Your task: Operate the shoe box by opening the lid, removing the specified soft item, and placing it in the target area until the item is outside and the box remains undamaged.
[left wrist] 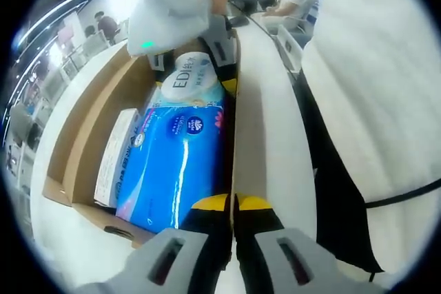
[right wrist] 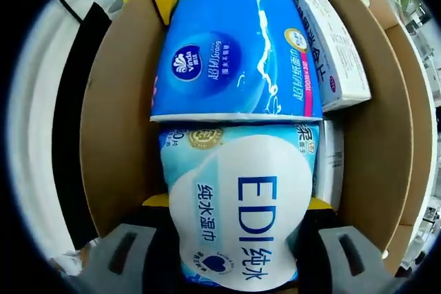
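My left tongs [left wrist: 231, 235] are clenched on the near wall of the shoe box [left wrist: 103, 111], steadying it on the desk [left wrist: 265, 122]; the lid is already off. My right tongs [right wrist: 234, 259] straddle the EDI wet-wipes pack [right wrist: 241, 211], jaws at either side, but I cannot tell whether they are gripping it yet. That soft pack lies inside the box, just beside the blue tissue pack [right wrist: 234, 46] and a white carton [right wrist: 331, 39]. I judge lifting out and placing remain.
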### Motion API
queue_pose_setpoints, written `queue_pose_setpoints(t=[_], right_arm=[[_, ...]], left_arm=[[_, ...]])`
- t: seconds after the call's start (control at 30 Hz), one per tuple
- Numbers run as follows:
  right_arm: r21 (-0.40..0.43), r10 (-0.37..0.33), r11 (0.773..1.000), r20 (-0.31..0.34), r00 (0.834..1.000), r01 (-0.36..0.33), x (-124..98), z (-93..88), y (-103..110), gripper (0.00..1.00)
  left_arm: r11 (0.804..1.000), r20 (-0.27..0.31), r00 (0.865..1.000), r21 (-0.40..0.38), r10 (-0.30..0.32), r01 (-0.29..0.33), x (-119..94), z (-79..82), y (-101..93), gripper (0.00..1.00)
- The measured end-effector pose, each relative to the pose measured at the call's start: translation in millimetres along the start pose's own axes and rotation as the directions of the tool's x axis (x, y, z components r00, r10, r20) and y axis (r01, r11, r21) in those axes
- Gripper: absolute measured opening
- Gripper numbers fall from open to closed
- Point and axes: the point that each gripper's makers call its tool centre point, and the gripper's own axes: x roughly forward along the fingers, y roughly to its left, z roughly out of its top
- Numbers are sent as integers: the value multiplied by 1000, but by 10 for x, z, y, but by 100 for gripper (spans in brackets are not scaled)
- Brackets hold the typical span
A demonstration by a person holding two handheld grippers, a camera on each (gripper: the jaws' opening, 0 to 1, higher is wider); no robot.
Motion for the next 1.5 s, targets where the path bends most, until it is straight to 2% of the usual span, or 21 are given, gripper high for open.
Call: queue_pose_setpoints(t=[0.07, 0.13, 0.2, 0.27, 0.37, 0.43, 0.6, 0.87, 1.1, 1.2, 1.4, 1.5], right_arm=[[-1, 7, 1000, 0, 1000, -7, -8, -1, 0, 66], [31, 40, 999, -6, 999, -40, -67, -8, 9, 63], [-11, 61, 998, 6, 998, -61, -107, 10, 34, 61], [-6, 64, 998, 14, 998, -64, -118, -8, 41, 61], [6, 61, 998, 41, 997, -61, -162, -4, 38, 61], [1, 58, 998, 55, 997, -58, -204, 6, 48, 61], [-1, 58, 998, 103, 993, -58, -307, 20, 23, 60], [-15, 25, 1000, 108, 994, -23, -349, 23, 47, 60], [3, 26, 1000, 171, 985, -27, -497, 52, 29, 60], [30, 30, 999, 227, 973, -38, -556, 170, 40, 61], [-10, 14, 1000, 201, 980, -12, -634, 194, 25, 60], [7, 17, 1000, 199, 980, -19, -695, 182, 6, 60]], left_arm=[[1000, 1, 1000, -1, 1, -1, -2, 1, 0, 1], [1000, -2, 1000, -6, 5, -5, -3, -1, 3, 1], [1000, -2, 1000, -8, 5, -5, -4, -3, 4, 1], [1000, -1, 1000, -2, 3, -3, -6, -1, 4, 1], [1000, -2, 1000, 5, 6, -6, -5, -3, 3, 1], [999, -28, 1000, 43, 13, -12, 3, -19, -4, 1], [999, -23, 1000, 32, 5, -4, -3, -13, 8, 1], [1000, -24, 1000, 30, 3, -2, -11, -11, 1, 1], [1000, -25, 1000, 21, 3, -3, -11, -10, 7, 1], [1000, -22, 1000, 21, 6, -5, -16, -10, 6, 1], [1000, -24, 1000, 18, 6, -5, -14, -13, 9, 1], [1000, -24, 1000, 17, 6, -6, -14, -12, 11, 1]])
